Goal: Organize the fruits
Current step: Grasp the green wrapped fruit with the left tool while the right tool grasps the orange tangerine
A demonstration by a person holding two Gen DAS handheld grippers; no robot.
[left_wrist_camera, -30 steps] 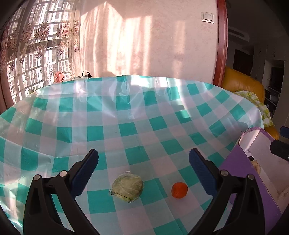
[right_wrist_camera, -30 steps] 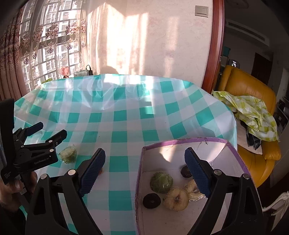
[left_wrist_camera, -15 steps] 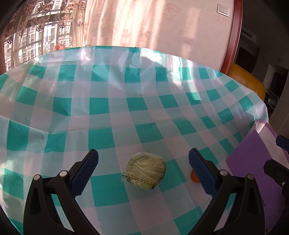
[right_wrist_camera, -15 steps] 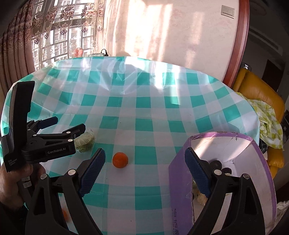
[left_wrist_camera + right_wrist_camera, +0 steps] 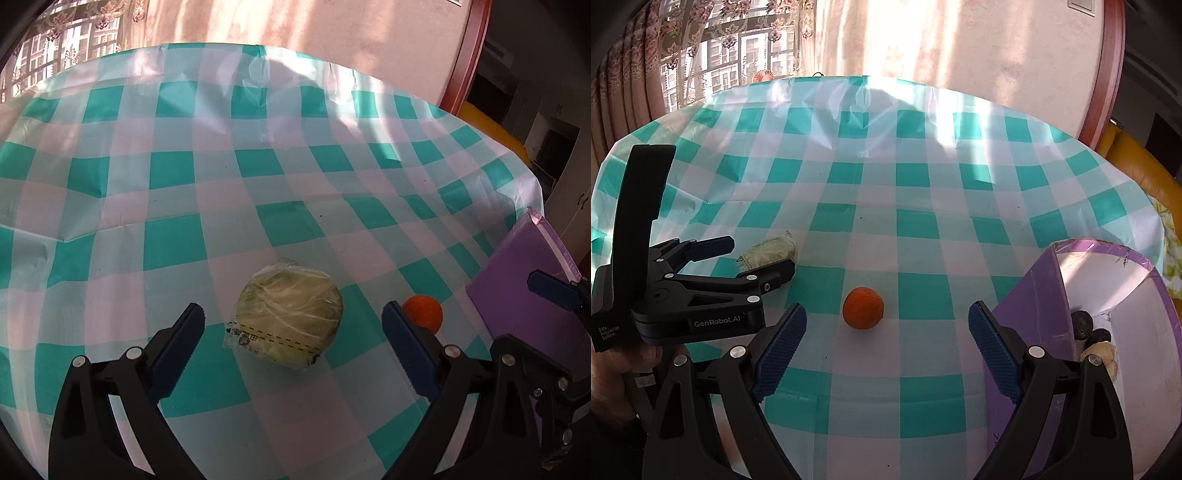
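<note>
From my left claw's camera, my left claw (image 5: 291, 332) is wide open and holds nothing. The green fruit in a clear bag (image 5: 290, 325) sits on the checked tablecloth (image 5: 221, 177), right between my two blue fingers (image 5: 177, 354), but they do not touch it. A little orange (image 5: 423, 314) lies near it on the right, partly behind my right finger. The purple box (image 5: 524, 273) stands at the far right. My other claw pokes in there too.

From my right claw's camera, my right claw (image 5: 886, 350) is wide open too, with nothing in it. The orange (image 5: 863, 307) lies on the cloth just ahead of my open fingers, not touching them. My left claw (image 5: 753, 254) is on the left, open around the bagged fruit (image 5: 768, 249). The purple box (image 5: 1034, 306) is on the right, tipped toward me. Some dark and pale fruits (image 5: 1093, 339) lie inside it.
</note>
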